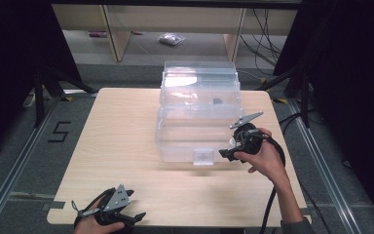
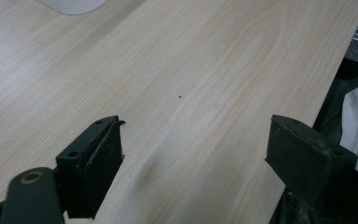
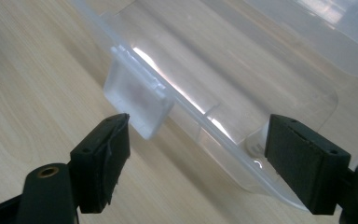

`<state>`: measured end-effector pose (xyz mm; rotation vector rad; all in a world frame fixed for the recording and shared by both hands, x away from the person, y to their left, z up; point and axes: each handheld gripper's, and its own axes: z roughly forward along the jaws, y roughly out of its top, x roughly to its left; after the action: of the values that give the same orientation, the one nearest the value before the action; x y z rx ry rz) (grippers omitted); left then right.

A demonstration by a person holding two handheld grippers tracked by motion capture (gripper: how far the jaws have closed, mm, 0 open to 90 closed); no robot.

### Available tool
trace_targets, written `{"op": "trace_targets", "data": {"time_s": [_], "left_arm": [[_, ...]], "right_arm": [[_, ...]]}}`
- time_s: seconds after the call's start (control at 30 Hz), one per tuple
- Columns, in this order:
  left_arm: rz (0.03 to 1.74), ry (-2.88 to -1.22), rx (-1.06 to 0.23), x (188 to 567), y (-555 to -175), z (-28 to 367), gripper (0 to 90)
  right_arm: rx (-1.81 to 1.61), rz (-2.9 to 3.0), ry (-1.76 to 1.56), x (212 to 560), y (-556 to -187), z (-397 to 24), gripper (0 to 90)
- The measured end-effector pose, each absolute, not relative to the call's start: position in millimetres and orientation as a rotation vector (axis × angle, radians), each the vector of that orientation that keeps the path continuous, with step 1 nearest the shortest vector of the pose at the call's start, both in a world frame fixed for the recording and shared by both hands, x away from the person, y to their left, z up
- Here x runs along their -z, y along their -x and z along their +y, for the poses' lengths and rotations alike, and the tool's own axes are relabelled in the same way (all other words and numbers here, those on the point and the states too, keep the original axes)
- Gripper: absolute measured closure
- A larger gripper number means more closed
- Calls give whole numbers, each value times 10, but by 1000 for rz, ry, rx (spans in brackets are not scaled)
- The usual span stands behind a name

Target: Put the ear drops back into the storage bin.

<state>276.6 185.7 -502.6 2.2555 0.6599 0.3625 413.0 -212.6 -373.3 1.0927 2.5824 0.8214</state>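
A clear plastic box (image 1: 180, 146) stands on the far middle of the wooden table (image 1: 121, 146), its lid (image 1: 199, 80) raised at the back. A frosted latch (image 1: 203, 157) hangs from the box's front rim. Something small and dark (image 1: 217, 101) shows through the plastic. My right gripper (image 1: 226, 153) is at the box's front right and stands open. In the right gripper view the gripper (image 3: 198, 158) has the front rim (image 3: 223, 135) between its jaws, untouched, with the latch (image 3: 137, 95) just beyond the left pad. My left gripper (image 1: 136, 217) rests open at the table's near left edge, over bare wood (image 2: 193, 149).
Dark curtains flank the table on both sides. Wooden shelf legs (image 1: 119, 36) and a plastic bag (image 1: 171, 39) are on the floor behind it. Cables (image 1: 265, 39) lie at the back right. A floor mark (image 1: 59, 131) lies to the left.
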Motion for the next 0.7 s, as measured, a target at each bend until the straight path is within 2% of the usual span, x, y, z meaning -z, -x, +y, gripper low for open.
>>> {"op": "trace_targets", "data": {"time_s": [0.7], "left_arm": [[676,-2243,-361,5027,-2755,1854,179]], "right_arm": [[-872,2559,-1024,3787,-3847,-2151,224]]}}
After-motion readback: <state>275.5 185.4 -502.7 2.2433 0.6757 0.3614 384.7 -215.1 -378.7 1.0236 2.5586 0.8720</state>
